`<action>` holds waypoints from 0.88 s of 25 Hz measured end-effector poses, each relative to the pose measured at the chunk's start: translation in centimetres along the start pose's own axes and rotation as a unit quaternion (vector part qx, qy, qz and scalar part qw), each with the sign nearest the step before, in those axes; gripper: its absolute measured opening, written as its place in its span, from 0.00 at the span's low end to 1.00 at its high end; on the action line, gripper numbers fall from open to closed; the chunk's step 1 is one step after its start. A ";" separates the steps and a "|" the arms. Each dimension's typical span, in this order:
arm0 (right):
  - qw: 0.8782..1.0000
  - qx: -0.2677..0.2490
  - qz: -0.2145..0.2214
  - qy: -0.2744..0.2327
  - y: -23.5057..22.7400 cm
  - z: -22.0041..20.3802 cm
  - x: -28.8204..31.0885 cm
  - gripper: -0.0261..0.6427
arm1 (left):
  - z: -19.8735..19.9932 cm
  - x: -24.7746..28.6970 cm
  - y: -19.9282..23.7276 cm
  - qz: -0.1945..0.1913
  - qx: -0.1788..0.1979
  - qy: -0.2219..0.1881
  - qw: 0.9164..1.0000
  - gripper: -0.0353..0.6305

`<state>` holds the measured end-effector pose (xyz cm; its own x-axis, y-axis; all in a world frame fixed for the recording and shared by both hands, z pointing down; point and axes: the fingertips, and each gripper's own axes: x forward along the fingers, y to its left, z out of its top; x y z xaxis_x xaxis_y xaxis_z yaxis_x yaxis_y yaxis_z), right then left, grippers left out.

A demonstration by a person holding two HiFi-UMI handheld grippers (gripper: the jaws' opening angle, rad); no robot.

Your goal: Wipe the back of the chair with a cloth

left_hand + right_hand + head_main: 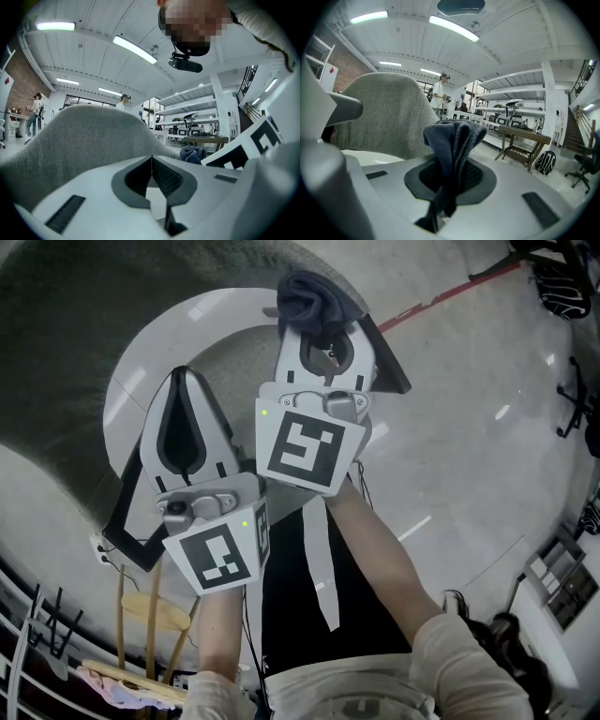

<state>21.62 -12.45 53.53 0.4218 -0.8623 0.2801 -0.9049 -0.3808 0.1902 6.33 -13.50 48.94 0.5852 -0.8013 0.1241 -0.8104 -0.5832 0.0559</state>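
Marker cubes on both tools sat closest to the head camera, raised toward the chair. The right tool was clamped on a dark blue cloth, bunched so that a wad stuck out past its tips, likely to serve as the wiping pad. The left tool was pressed together on nothing and held alongside, apparently idle. The grey chair back rose just beyond the cloth; whether they touched could not be told.

An open workshop or lab: past the fingers stand white shelves of gear, a wooden bench, strip lights above.
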 end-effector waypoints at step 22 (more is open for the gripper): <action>0.983 0.028 0.145 -0.112 7.2 19.0 -4.7 0.12 | 15.6 -5.9 6.2 0.117 0.018 -0.067 0.991 0.08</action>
<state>12.09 -17.50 35.67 0.1279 -0.9868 0.0995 -0.9896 -0.1203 0.0792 -1.72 -14.51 33.09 0.3821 -0.9241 -0.0028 -0.9241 -0.3821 0.0059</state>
